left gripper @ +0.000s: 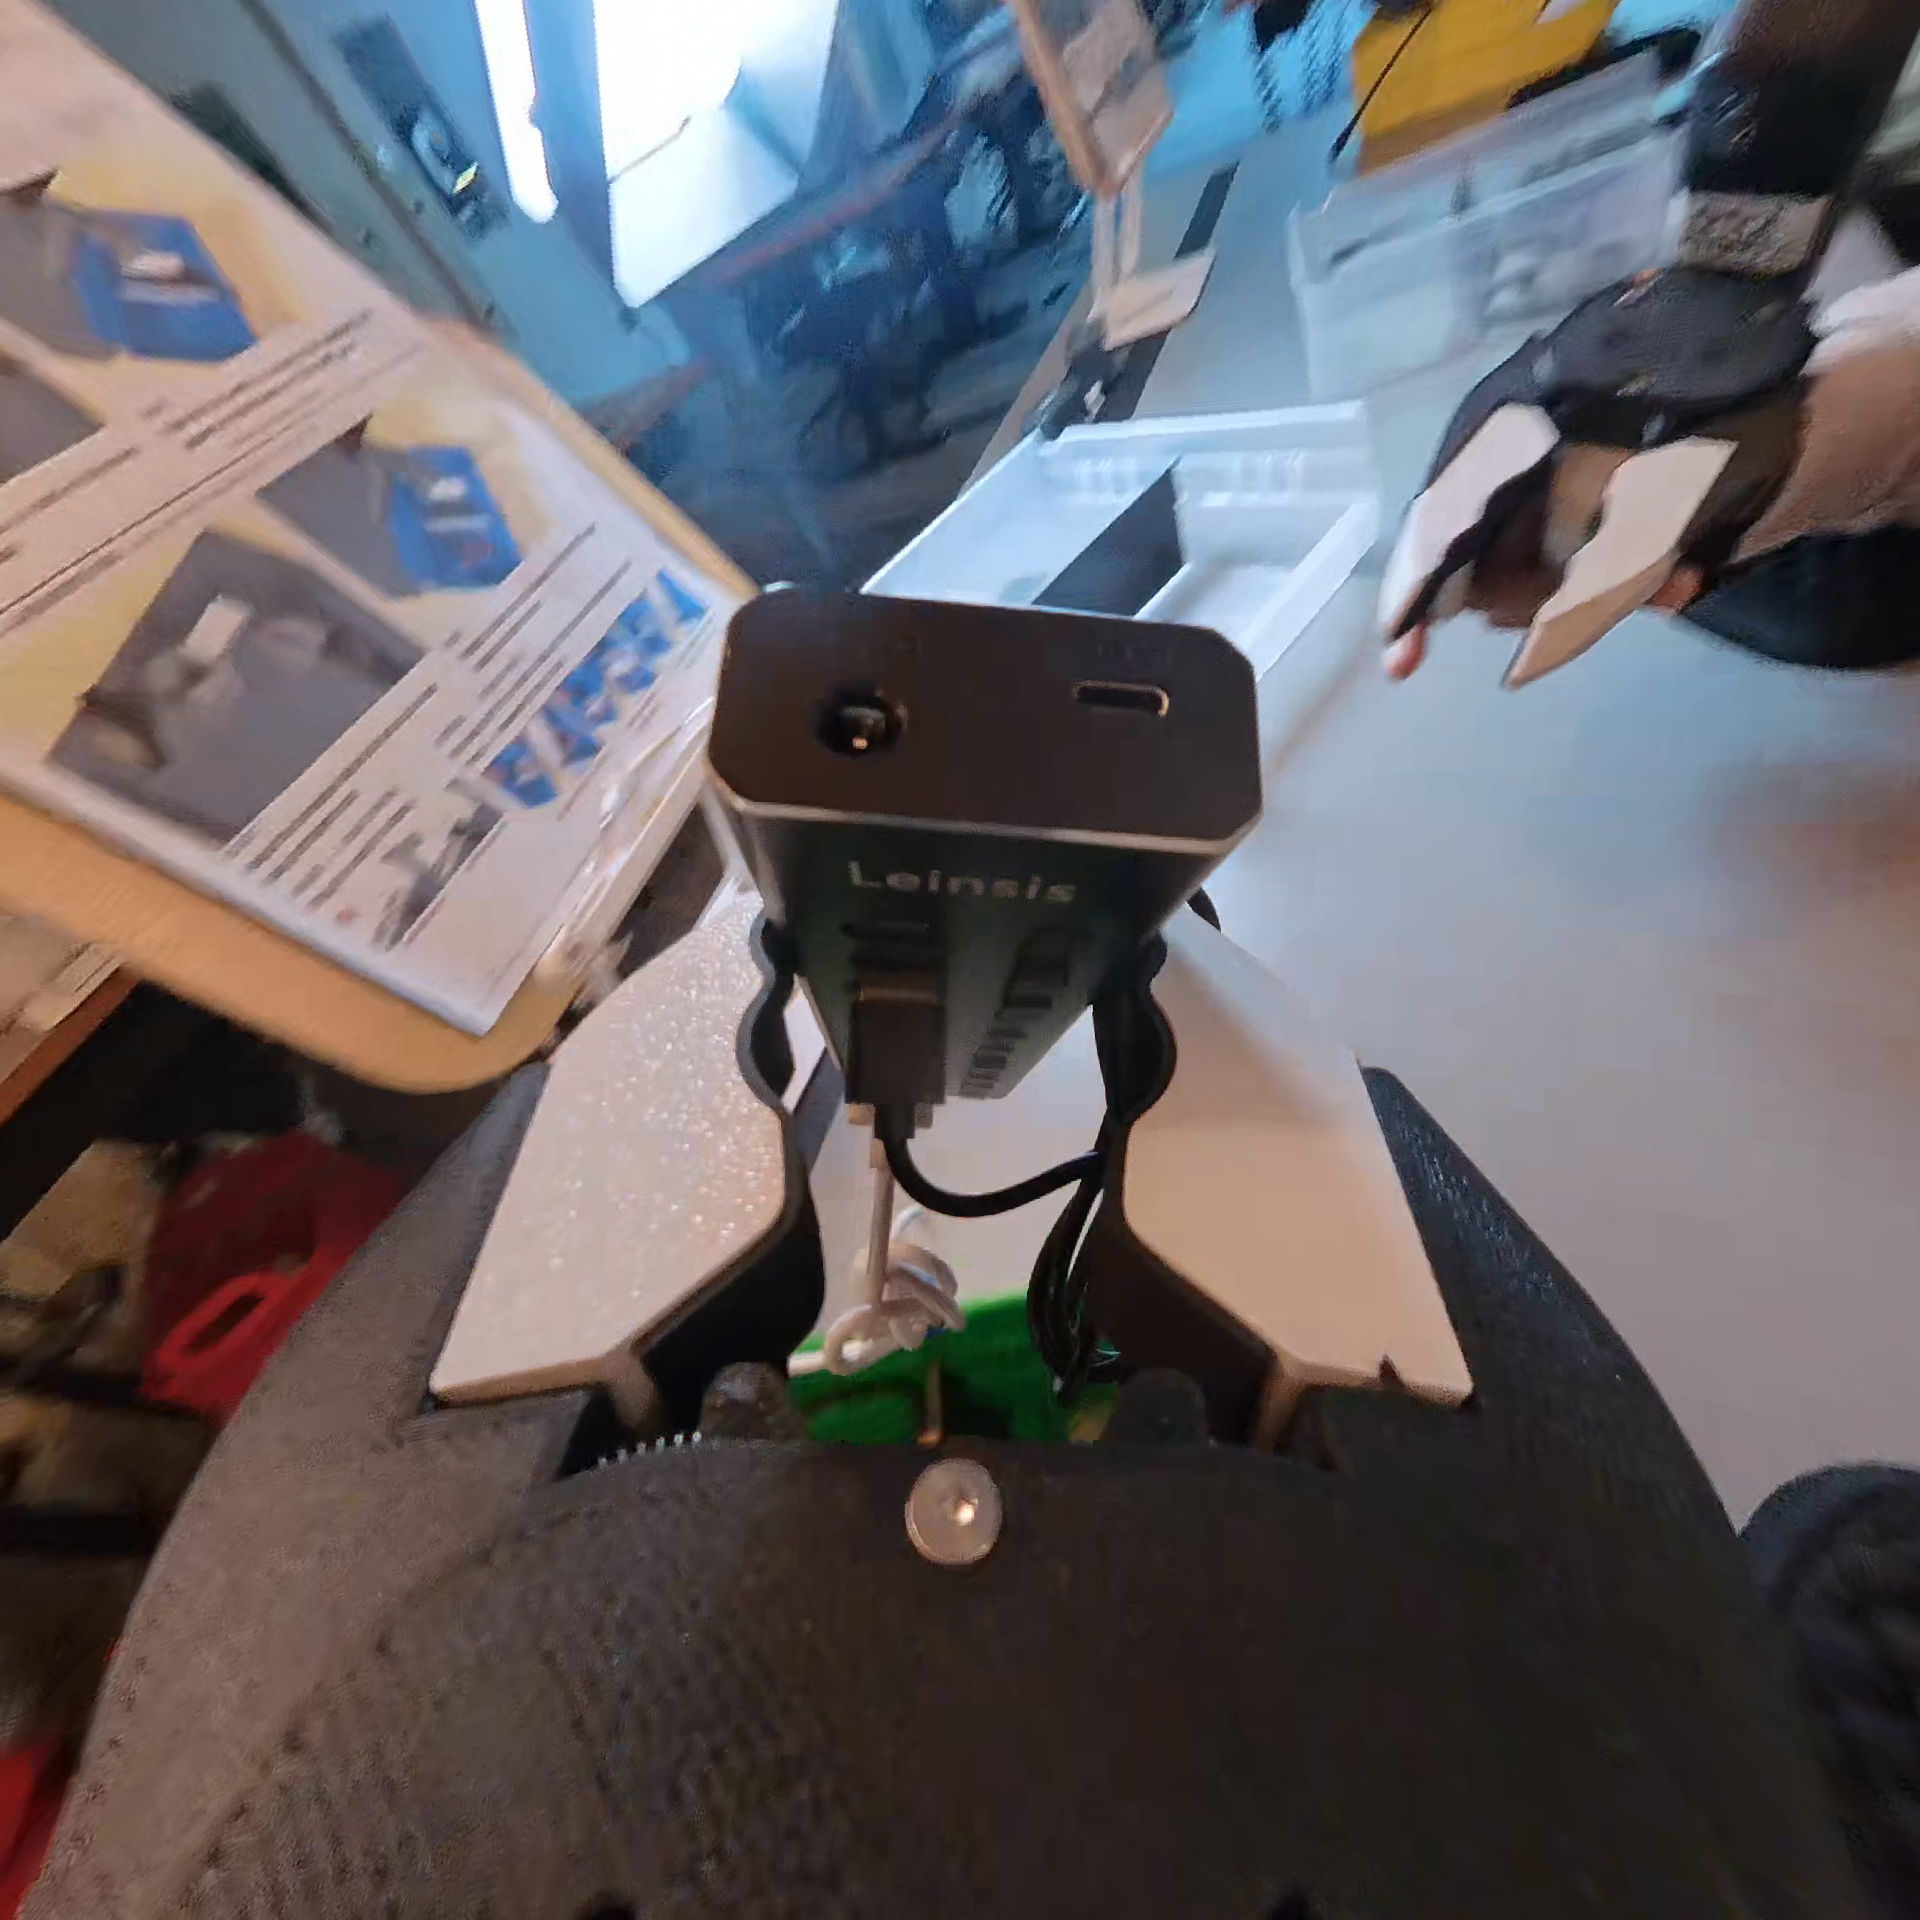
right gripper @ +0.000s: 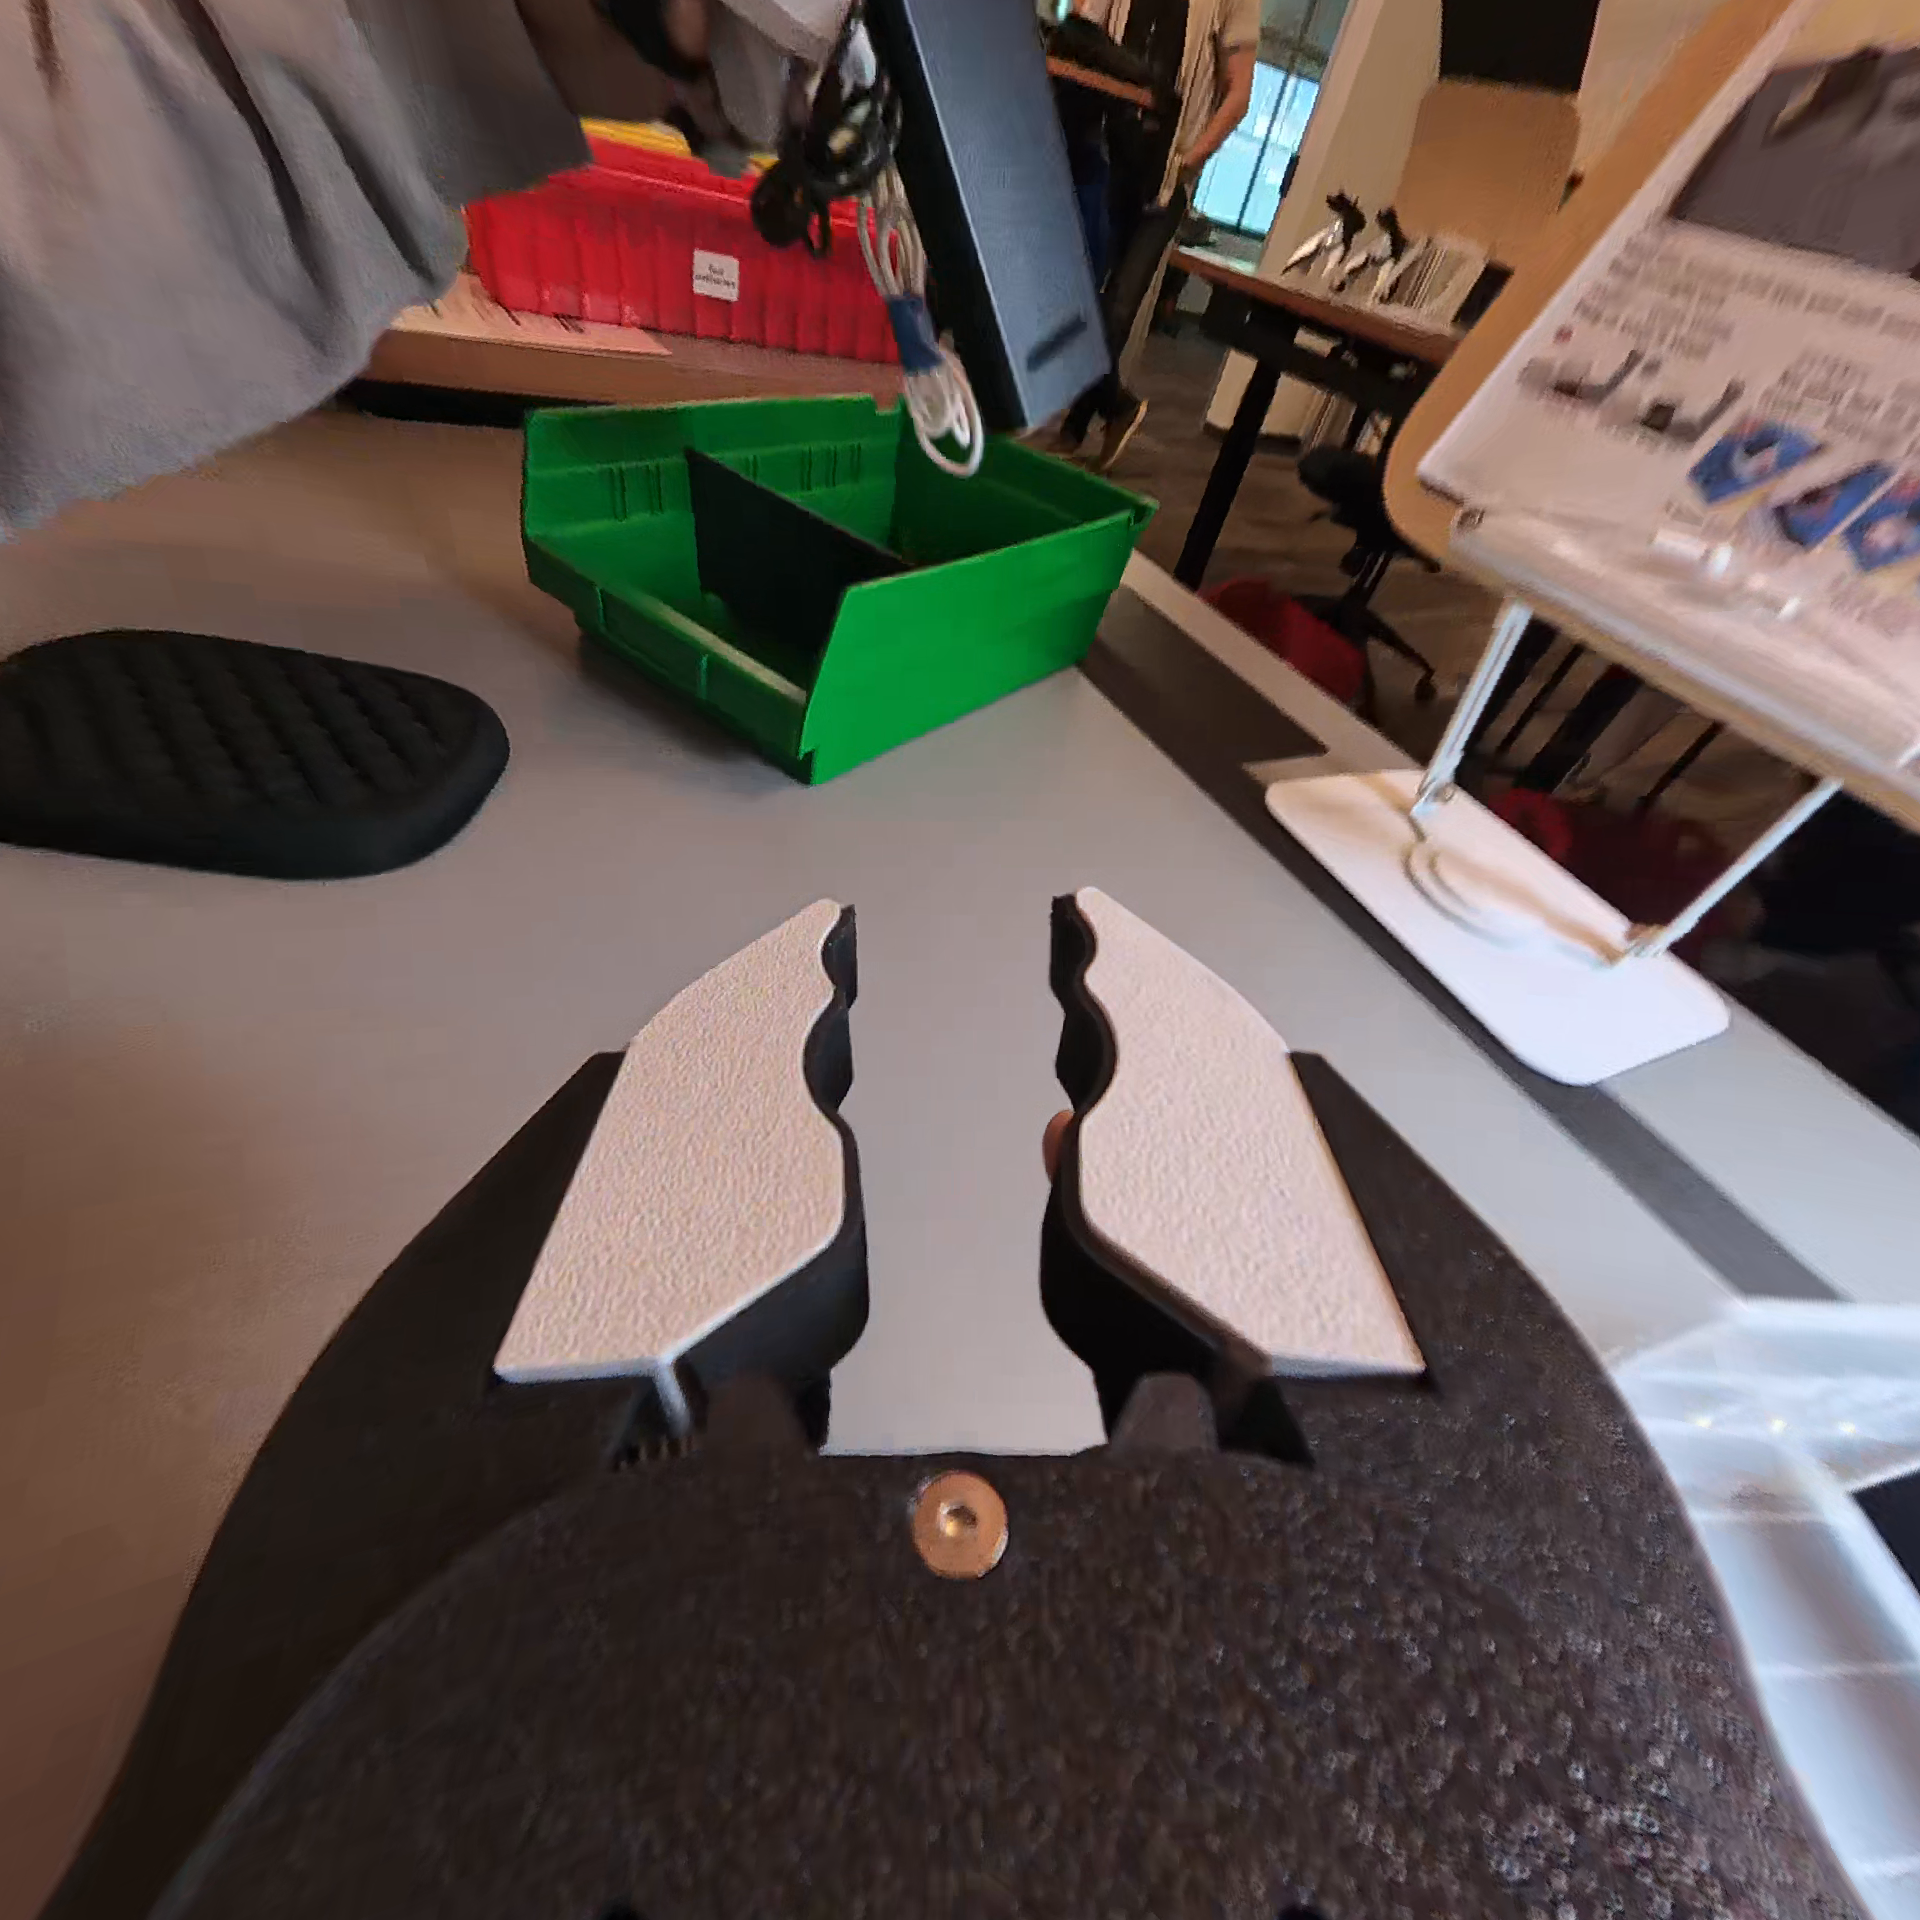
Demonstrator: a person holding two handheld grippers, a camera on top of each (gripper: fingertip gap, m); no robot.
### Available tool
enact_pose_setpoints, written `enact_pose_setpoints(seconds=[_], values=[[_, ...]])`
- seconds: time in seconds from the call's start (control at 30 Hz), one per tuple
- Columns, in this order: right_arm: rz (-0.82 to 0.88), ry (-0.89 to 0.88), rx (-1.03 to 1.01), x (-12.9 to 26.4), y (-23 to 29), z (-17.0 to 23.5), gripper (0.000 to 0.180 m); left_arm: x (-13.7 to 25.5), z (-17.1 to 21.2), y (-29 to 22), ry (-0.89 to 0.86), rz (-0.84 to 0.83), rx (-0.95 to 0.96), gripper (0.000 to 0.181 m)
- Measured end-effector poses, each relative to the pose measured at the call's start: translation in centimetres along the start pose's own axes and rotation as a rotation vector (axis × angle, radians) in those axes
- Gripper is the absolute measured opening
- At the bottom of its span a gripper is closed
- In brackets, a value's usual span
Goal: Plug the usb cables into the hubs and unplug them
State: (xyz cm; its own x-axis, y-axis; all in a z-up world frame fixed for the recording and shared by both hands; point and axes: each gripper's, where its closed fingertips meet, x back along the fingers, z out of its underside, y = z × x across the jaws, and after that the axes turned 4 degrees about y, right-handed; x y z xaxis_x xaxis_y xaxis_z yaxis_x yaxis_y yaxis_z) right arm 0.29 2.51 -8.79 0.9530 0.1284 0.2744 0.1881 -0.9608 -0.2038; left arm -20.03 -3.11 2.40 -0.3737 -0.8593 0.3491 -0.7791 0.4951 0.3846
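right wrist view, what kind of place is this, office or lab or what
Probably a lab or workshop space, not a home. A grey worktable holds a green parts bin with a divider, red storage bins sit behind it, and a printed instruction sheet stands on a white stand.

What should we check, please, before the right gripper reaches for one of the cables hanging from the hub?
1. Left gripper clamps the black USB hub: ok.
2. Black cable plugged into hub: ok.
3. White cable plugged in: cannot tell.
4. Right gripper open, empty: ok.
5. Hub lifted above the green bin: ok.
6. Right gripper aimed at hub: not ok, pointing low along the table.
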Motion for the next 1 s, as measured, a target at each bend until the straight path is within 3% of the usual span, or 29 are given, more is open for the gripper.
enact_pose_setpoints(seconds=[0.2, 0.37, 0.47, 0.63, 0.8, 1.0], values=[[0.078, 0.011, 0.215, -1.2, 0.4, -3.5, 0.059, -5.9, -4.4, -10.0, -0.127, 0.226, -0.06, 0.063], [0.03, 0.095, 0.347, -2.2, 2.6, -1.8, 0.067, -11.5, -4.5, -18.8, -0.072, 0.413, -0.183, 0.063], [0.101, 0.1, 0.432, -2.4, 2.6, -0.3, 0.07, -13.4, -5.3, -21.0, -0.066, 0.447, -0.232, 0.063], [-0.102, -0.106, 0.159, -0.6, 3.4, -1.0, 0.064, -14.4, -7.0, -21.0, -0.103, 0.419, -0.112, 0.066], [-0.296, -0.155, -0.1, -0.7, 4.2, -0.4, 0.063, -15.0, -6.8, -20.0, -0.139, 0.391, 0.025, 0.071], [-0.528, -0.25, -0.363, 0.9, 4.6, -1.0, 0.063, -13.4, -6.8, -17.7, -0.264, 0.383, 0.125, 0.061]])
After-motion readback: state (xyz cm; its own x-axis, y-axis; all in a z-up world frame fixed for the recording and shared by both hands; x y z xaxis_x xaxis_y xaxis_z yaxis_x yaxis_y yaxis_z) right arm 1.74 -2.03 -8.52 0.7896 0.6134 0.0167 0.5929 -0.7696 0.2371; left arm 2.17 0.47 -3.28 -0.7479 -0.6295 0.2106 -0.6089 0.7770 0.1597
